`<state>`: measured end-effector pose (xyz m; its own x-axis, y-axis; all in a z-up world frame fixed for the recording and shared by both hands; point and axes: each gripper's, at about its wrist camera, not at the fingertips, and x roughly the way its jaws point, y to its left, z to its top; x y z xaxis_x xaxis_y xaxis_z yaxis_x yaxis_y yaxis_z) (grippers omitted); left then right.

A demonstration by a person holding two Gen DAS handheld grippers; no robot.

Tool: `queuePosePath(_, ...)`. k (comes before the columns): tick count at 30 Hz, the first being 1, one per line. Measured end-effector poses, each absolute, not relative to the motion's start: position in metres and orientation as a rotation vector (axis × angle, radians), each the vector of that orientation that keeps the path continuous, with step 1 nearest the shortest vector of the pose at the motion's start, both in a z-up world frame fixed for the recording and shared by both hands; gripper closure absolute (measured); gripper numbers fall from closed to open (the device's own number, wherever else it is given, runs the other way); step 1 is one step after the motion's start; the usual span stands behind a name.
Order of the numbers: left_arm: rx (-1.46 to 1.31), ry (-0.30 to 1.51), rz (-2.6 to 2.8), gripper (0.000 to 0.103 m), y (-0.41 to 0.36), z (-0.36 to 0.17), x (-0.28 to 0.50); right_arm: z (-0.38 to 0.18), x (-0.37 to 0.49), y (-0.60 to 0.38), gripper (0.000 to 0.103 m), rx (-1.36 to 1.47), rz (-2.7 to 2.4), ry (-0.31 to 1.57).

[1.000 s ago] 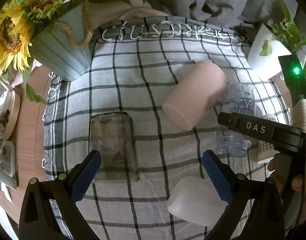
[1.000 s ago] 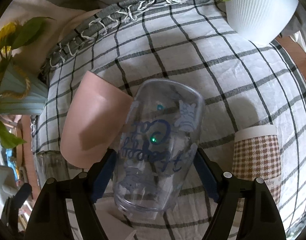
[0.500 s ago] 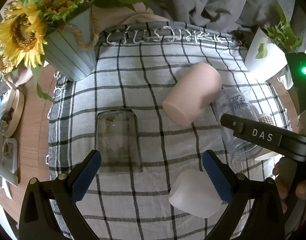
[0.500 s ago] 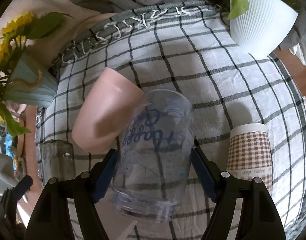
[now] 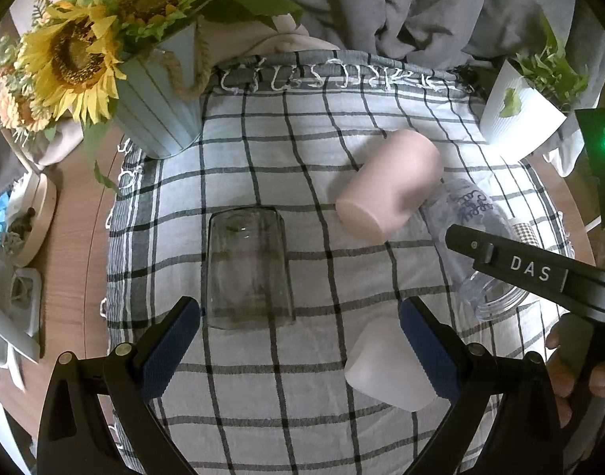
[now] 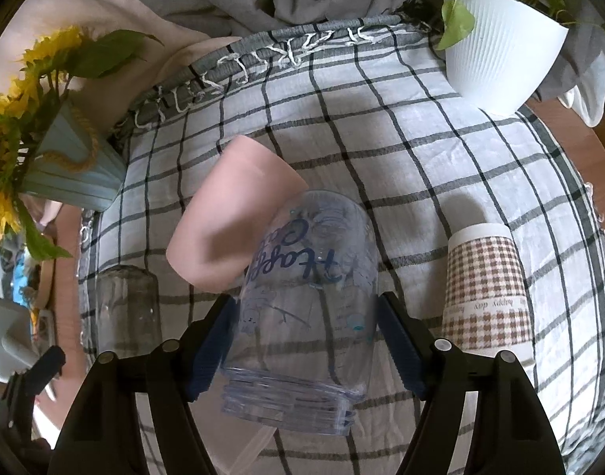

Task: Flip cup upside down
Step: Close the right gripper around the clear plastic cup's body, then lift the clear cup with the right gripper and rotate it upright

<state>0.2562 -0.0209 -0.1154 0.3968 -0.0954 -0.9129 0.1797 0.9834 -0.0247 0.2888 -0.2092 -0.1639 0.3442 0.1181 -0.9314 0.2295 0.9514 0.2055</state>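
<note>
Your R gripper clamps the clear printed cup, tilted, just beside the pink cup. L gripper hovers with jaws wide apart, empty, near it.

The clear cup hides part of the pink cup.

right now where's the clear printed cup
In the right wrist view the clear cup is held between the right tongs, upside down above the checked cloth, with the pink cup to its left and the houndstooth cup to its right.

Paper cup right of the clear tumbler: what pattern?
Brown-and-white houndstooth check on the paper cup, white rim; clearest in the right wrist view.
</note>
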Motion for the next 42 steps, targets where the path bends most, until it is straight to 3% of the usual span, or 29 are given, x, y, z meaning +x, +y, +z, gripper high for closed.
queuePosePath(18,0.049,1.15,-0.174,0.0,-0.012,-0.11,0.195,-0.119,0.216,-0.192,0.03,0.279,-0.023,1.156)
queuePosePath(28,0.023,1.223,-0.03,0.0,-0.018,-0.139,0.156,-0.151,0.184,-0.201,0.035,0.257,0.052,1.23)
queuePosePath(42,-0.057,1.252,0.1,0.0,-0.028,-0.145,0.118,-0.151,0.135,-0.208,0.036,0.178,0.157,1.226)
